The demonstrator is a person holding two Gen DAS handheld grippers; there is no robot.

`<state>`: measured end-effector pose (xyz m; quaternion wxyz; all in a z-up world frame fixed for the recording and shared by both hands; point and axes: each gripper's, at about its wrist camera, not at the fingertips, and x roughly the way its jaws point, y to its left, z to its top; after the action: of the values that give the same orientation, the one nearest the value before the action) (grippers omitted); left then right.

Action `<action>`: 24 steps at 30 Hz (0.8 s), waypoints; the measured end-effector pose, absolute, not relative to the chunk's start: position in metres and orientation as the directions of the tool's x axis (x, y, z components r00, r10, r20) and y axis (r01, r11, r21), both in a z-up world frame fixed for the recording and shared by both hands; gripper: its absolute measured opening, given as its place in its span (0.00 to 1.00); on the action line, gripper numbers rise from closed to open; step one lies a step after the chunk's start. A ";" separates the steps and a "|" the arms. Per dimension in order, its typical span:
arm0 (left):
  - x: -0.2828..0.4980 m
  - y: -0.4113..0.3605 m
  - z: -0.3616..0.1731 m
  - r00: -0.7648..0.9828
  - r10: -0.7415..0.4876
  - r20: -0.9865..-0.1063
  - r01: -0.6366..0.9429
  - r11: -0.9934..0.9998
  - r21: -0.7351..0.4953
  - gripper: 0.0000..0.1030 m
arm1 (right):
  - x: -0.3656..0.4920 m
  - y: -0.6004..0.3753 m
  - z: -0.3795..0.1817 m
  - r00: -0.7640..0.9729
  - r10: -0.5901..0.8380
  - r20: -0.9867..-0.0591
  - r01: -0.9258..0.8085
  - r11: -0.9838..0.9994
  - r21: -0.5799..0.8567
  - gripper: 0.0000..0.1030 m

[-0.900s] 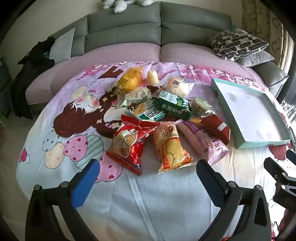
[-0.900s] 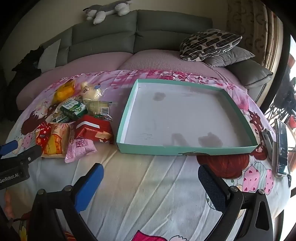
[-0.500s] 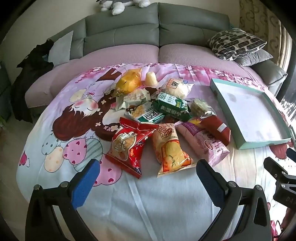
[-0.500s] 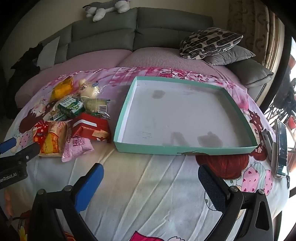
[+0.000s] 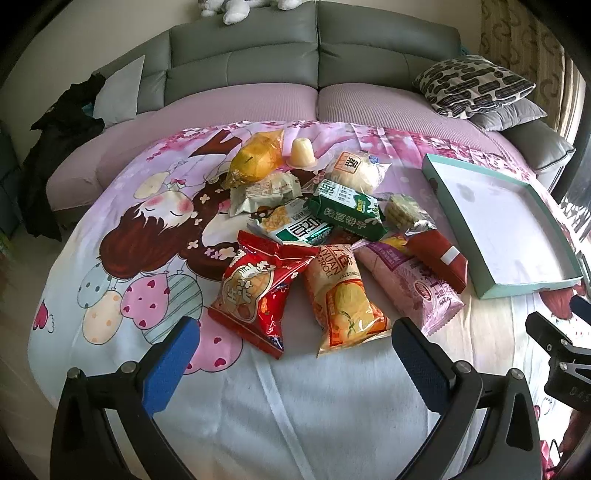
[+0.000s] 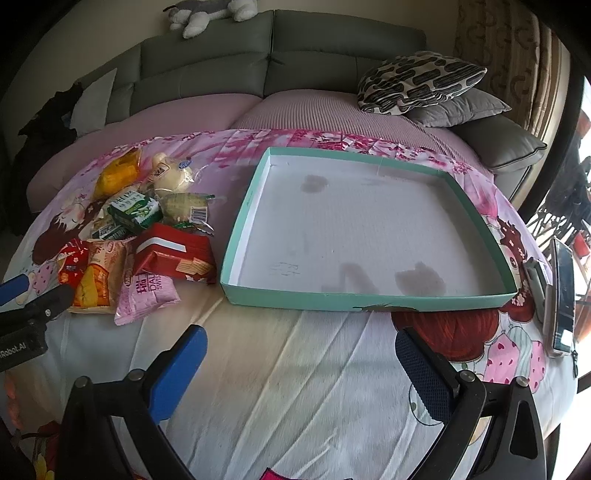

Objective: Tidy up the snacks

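A pile of several snack packets lies on the cartoon-print bed sheet: a red bag (image 5: pixel 258 291), an orange bag (image 5: pixel 343 299), a pink bag (image 5: pixel 417 284), a red wafer pack (image 5: pixel 439 258), a green biscuit pack (image 5: pixel 347 210) and a yellow bag (image 5: pixel 255 162). An empty teal tray (image 6: pixel 365 297) lies to their right. My left gripper (image 5: pixel 295 350) is open and empty, just short of the red and orange bags. My right gripper (image 6: pixel 299 365) is open and empty, in front of the tray's near wall. The pile also shows in the right wrist view (image 6: pixel 144 229).
A grey sofa back (image 5: pixel 317 48) and patterned pillows (image 6: pixel 417 81) stand behind the bed. A phone (image 6: pixel 563 295) and a small device lie at the sheet's right edge. Dark clothes (image 5: pixel 55 147) hang at the far left. A plush toy (image 6: pixel 207 14) sits on the sofa back.
Both grippers have crept forward a little toward the snacks and the tray. Both stay open and empty. Nothing on the bed has moved.
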<state>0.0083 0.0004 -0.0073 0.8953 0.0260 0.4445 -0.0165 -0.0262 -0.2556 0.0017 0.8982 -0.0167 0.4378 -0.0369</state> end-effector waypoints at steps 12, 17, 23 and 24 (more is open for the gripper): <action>0.009 -0.001 -0.005 0.604 -0.016 -0.797 0.057 0.998 0.024 1.00 | -0.025 -0.256 0.000 0.609 -0.085 -0.788 0.053 0.996 -0.067 1.00; 0.008 -0.002 -0.004 0.604 -0.016 -0.797 0.058 0.998 0.024 1.00 | -0.024 -0.256 0.000 0.608 -0.084 -0.789 0.053 0.996 -0.065 1.00; 0.008 -0.002 -0.004 0.602 -0.017 -0.799 0.059 0.998 0.023 1.00 | -0.025 -0.255 -0.001 0.608 -0.084 -0.789 0.052 0.996 -0.066 1.00; 0.008 -0.002 -0.004 0.601 -0.017 -0.799 0.059 0.998 0.023 1.00 | -0.024 -0.255 -0.001 0.608 -0.084 -0.790 0.052 0.996 -0.066 1.00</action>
<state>0.0084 -0.0019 -0.0040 0.8945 0.0235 0.4460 -0.0215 -0.0242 -0.2554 -0.0006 0.8964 -0.0179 0.4412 -0.0379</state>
